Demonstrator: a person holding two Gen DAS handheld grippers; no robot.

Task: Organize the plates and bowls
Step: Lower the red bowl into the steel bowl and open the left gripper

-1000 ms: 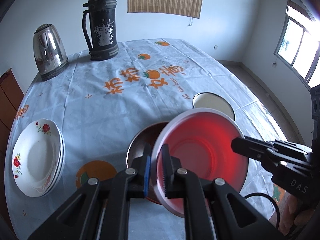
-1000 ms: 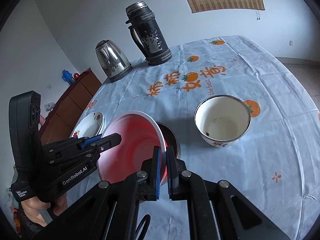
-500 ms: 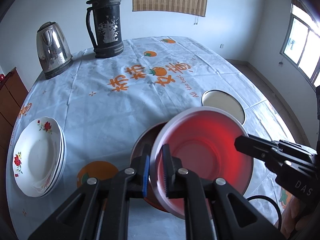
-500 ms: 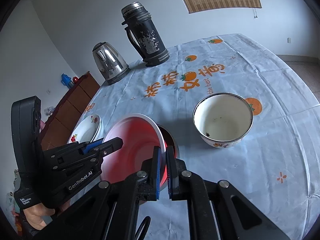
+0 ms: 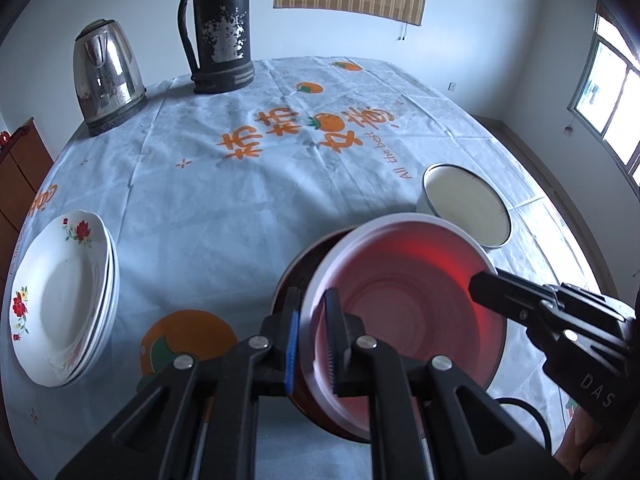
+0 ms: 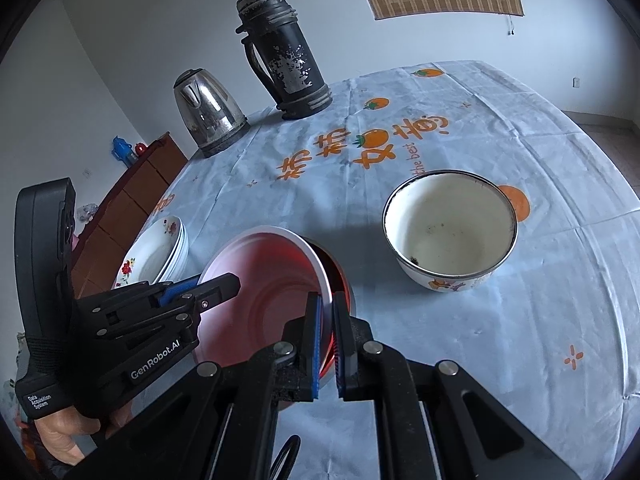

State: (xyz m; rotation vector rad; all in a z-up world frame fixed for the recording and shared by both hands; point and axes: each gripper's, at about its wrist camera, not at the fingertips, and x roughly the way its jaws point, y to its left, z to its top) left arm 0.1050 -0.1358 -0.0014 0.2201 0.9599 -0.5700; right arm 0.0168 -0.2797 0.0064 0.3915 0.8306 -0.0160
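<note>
A red plastic bowl with a white rim (image 5: 408, 308) is held by both grippers, one on each side of its rim, just above a dark metal bowl (image 5: 296, 268) on the table. My left gripper (image 5: 314, 312) is shut on its left rim; it also shows in the right wrist view (image 6: 208, 290). My right gripper (image 6: 327, 312) is shut on its right rim; it shows in the left wrist view (image 5: 486, 282). The red bowl (image 6: 272, 276) hides most of the dark bowl (image 6: 340, 280). A white enamel bowl (image 6: 450, 228) stands to the right. A stack of flowered white plates (image 5: 60, 304) lies at the left.
A steel kettle (image 5: 106, 76) and a tall black thermos (image 5: 220, 28) stand at the table's far side. The tablecloth (image 5: 248, 184) is light blue with orange prints. A wooden cabinet (image 6: 132, 196) stands beyond the left edge. A black cable (image 5: 524, 416) lies near the right gripper.
Both grippers and the red bowl have sunk lower over the dark bowl. The plates, kettle and enamel bowl have not moved.
</note>
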